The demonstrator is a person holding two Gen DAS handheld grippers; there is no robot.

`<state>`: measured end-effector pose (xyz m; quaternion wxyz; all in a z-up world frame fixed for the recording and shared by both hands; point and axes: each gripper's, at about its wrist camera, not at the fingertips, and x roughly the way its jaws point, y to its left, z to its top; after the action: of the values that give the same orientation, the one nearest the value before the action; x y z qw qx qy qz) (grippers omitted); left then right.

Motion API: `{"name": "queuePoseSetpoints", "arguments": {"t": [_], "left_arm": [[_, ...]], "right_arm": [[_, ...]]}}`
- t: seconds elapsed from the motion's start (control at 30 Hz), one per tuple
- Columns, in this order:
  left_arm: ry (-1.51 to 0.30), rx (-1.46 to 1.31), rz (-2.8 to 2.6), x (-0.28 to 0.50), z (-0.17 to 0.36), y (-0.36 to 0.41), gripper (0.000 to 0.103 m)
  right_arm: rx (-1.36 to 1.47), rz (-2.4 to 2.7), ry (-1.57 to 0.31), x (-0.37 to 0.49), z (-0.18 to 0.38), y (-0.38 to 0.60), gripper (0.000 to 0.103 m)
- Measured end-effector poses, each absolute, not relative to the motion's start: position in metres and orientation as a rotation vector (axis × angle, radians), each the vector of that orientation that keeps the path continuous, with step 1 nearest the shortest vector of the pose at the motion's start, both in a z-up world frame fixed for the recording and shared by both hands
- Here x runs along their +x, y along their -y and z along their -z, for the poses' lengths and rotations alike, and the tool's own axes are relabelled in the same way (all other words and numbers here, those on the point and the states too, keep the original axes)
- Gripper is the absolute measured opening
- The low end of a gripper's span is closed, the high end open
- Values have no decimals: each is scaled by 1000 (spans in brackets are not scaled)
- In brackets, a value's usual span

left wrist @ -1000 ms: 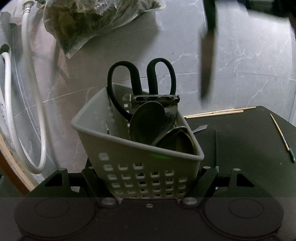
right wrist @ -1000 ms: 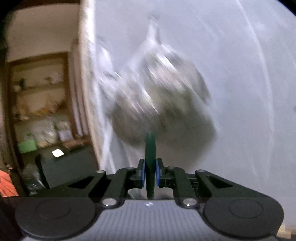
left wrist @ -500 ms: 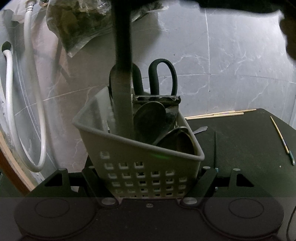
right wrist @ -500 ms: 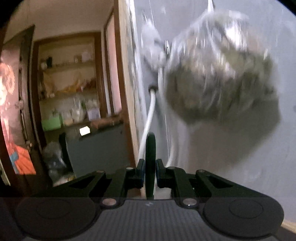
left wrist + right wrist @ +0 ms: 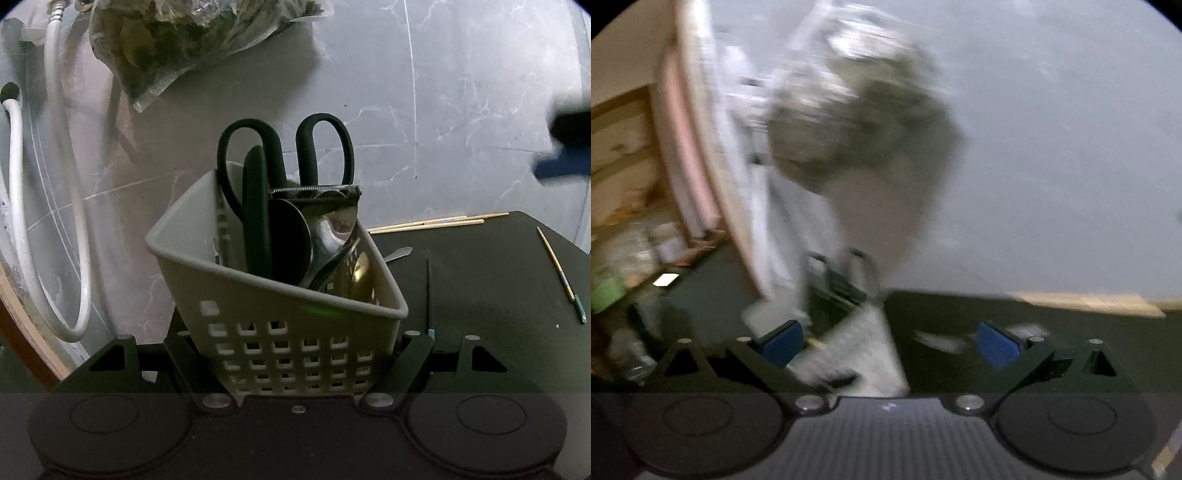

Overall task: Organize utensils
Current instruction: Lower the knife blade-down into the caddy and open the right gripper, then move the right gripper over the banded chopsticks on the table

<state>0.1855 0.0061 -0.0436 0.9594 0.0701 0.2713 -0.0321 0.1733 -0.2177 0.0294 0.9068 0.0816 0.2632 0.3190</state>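
Utensils — black-handled scissors [image 5: 284,155], a dark oblong handle [image 5: 255,214], spoons [image 5: 332,229] and a peeler [image 5: 314,194] — stand upright in the grey basket [image 5: 280,332], which the left gripper [image 5: 295,354] pinches between its two fingers, straight ahead of its camera on the dark table [image 5: 480,295]. Right of that gripper, loose chopsticks [image 5: 443,221] and a thin stick [image 5: 561,275] lie on the table. The right gripper [image 5: 886,343] is opening, its blue pads [image 5: 997,347] spread wide and touching nothing, with the blurred basket [image 5: 857,332] just ahead of them.
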Motion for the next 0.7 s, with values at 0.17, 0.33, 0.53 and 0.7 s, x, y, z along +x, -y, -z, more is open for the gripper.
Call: {"name": "queuePoseSetpoints", "arguments": {"t": [0.17, 0.33, 0.53, 0.7], "left_arm": [[-564, 147, 65, 188, 43, -6, 78], [-574, 146, 61, 189, 42, -6, 78], [-583, 144, 55, 189, 41, -4, 78], [-589, 146, 51, 191, 40, -3, 78]], "right_arm": [[182, -440, -678, 171, 1, 254, 103], [219, -299, -770, 167, 25, 285, 103], [238, -247, -814, 161, 39, 303, 103], [173, -222, -830, 174, 39, 309, 103]]}}
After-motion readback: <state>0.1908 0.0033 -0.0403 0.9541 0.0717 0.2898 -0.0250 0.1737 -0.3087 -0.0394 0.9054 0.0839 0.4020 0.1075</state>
